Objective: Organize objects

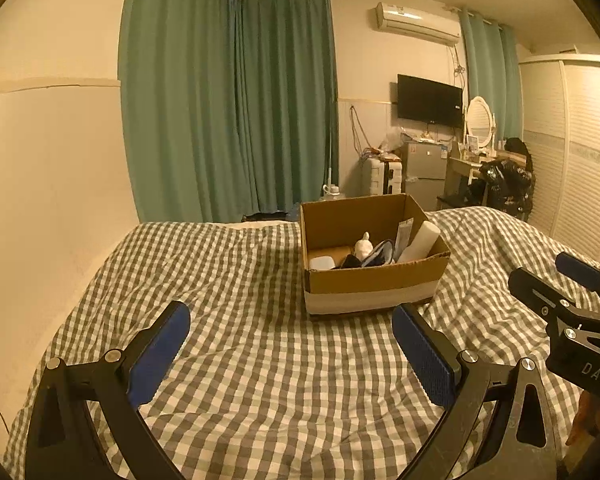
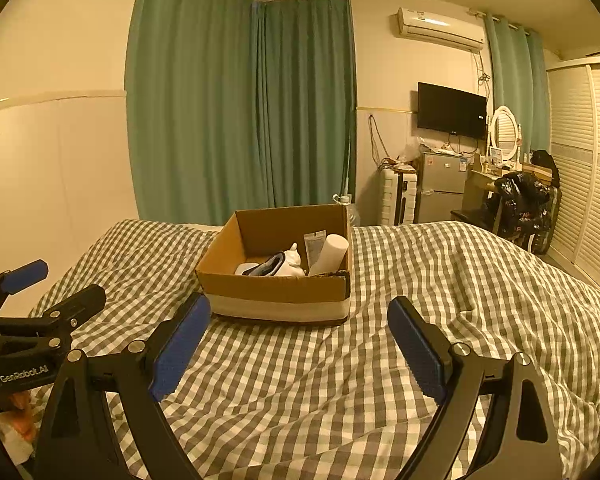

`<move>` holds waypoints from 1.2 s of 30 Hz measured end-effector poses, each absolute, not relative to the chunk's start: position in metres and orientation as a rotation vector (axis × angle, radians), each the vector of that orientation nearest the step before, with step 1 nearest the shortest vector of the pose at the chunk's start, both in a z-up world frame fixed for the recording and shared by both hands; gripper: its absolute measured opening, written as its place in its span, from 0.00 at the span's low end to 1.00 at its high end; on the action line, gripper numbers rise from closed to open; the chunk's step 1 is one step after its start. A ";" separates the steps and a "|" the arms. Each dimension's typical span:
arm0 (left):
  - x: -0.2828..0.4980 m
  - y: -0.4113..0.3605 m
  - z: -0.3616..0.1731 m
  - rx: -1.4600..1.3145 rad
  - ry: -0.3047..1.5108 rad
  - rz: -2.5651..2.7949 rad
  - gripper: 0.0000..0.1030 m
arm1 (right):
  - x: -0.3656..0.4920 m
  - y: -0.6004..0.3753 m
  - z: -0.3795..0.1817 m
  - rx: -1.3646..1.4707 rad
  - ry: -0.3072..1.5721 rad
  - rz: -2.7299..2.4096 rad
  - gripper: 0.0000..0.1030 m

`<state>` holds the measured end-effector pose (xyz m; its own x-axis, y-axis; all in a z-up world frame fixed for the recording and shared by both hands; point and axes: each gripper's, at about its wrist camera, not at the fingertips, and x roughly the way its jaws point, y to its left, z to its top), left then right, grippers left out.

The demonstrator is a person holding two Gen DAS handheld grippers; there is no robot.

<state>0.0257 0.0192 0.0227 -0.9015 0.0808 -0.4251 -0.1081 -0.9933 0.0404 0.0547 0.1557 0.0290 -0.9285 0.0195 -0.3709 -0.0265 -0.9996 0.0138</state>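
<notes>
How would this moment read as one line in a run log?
left gripper: open, empty | right gripper: open, empty | cardboard box: on bed, holds items

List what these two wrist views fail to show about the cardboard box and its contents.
- Cardboard box floor: hidden in both views by its near wall.
- Dark item beside the white figurine: left view, too small and dim to identify.
- Flat packet: print too small to read in either view.
- White cylinder: lower end hidden behind the near wall.
- Bed beyond the box: blocked by the box.
</notes>
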 end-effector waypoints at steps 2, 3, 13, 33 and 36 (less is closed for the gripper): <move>0.025 0.020 0.023 -0.674 0.099 2.967 1.00 | 0.055 0.155 0.029 -0.584 0.017 3.060 0.88; 0.025 0.020 0.022 -0.673 0.099 2.967 1.00 | 0.055 0.154 0.029 -0.585 0.014 3.059 0.88; 0.025 0.024 0.021 -0.668 0.129 2.962 1.00 | 0.053 0.155 0.025 -0.612 0.003 3.049 0.88; 0.027 0.028 0.015 -0.682 0.133 2.946 1.00 | 0.053 0.159 0.024 -0.628 0.012 3.031 0.88; 0.027 0.029 0.015 -0.688 0.144 2.946 1.00 | 0.053 0.158 0.025 -0.625 0.013 3.033 0.88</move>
